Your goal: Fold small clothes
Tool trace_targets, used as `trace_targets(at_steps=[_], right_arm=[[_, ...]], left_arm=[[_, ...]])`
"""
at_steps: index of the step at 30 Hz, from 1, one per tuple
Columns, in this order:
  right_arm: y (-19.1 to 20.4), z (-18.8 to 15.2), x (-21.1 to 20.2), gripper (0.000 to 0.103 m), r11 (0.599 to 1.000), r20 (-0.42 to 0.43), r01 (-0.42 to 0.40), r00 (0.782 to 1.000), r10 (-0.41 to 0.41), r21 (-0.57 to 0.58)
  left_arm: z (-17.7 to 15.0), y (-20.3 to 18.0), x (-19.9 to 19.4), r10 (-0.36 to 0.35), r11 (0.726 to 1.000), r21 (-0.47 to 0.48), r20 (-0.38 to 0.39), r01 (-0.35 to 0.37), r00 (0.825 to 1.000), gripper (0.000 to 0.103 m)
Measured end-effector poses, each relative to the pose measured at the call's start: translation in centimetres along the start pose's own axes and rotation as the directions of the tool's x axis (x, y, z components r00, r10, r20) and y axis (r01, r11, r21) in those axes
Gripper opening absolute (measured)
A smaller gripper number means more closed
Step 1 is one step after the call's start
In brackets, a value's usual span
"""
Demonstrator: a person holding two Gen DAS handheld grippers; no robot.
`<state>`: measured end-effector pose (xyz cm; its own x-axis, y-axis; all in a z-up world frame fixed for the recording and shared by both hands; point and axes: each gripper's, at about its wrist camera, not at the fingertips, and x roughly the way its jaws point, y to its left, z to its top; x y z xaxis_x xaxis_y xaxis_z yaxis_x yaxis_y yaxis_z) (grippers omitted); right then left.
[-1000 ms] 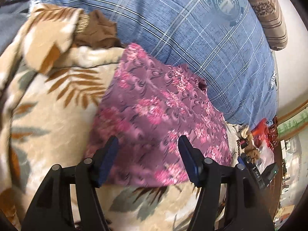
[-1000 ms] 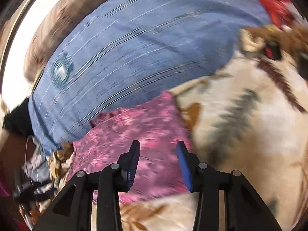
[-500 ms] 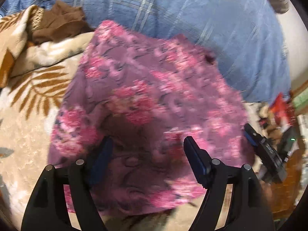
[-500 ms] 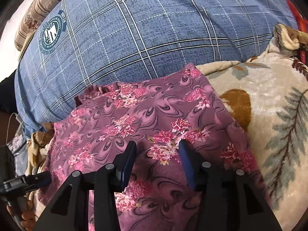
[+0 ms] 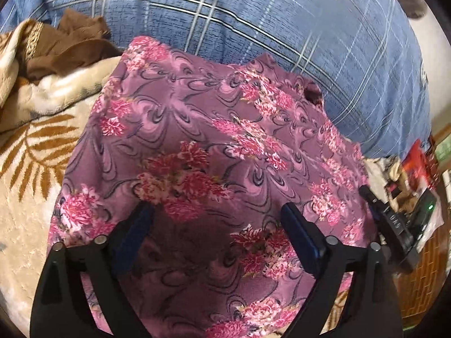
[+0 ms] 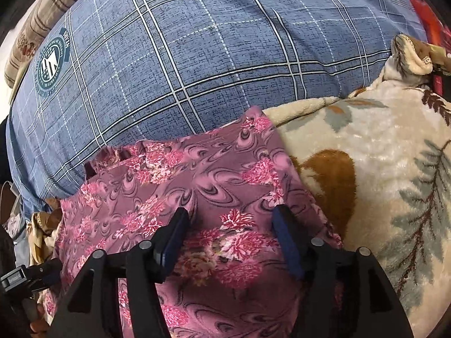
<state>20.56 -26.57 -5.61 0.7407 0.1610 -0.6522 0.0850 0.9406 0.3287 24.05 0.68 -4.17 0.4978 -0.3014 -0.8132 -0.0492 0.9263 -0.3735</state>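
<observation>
A purple-pink floral garment (image 5: 220, 146) lies spread flat on a cream leaf-patterned blanket (image 5: 31, 197), its far edge against a blue plaid pillow (image 5: 253, 17). My left gripper (image 5: 217, 225) is open and hovers low over the garment's near part, holding nothing. In the right wrist view the same garment (image 6: 174, 186) lies beneath my right gripper (image 6: 229, 228), which is open and empty over its near right part. The other gripper's body shows at the right edge of the left wrist view (image 5: 394, 225).
A brown cloth (image 5: 70, 48) lies crumpled at the far left by the pillow. A striped brown pillow (image 6: 42, 17) sits behind the blue one (image 6: 211, 50). Red items and clutter (image 5: 417, 166) sit at the bed's right side. The blanket (image 6: 380, 169) extends right.
Both grippers have moved forward and down over the garment, which now fills more of each view. The right gripper's jaws stand wider apart than before.
</observation>
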Motion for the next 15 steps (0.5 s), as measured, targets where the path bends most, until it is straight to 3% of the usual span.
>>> trace_targets(at_steps=[2,9,13,15], right_arm=[[0.0,0.1,0.1,0.067,1.000,0.000,-0.002,1.000,0.002,0.000],[0.3,0.2,0.7,0.071,1.000,-0.014,0.010,1.000,-0.010,-0.022],[1.5,0.6,0.4,0.072,0.993,-0.067,0.081,0.994,-0.087,-0.084],[1.6,0.3,-1.5,0.072,0.991,-0.008,0.098,0.995,-0.099,-0.091]], left_arm=[[-0.1,-0.9,0.5,0.024,0.999,0.045,-0.002,-0.024,1.000,0.102],[-1.0,-3.0,1.4,0.148,0.979,0.139,0.012,-0.148,0.989,0.103],[-1.0,-3.5,1.3,0.173,0.974,0.153,-0.014,-0.169,0.985,0.103],[-1.2,-3.6,1.1,0.179,0.971,0.166,-0.021,-0.174,0.984,0.103]])
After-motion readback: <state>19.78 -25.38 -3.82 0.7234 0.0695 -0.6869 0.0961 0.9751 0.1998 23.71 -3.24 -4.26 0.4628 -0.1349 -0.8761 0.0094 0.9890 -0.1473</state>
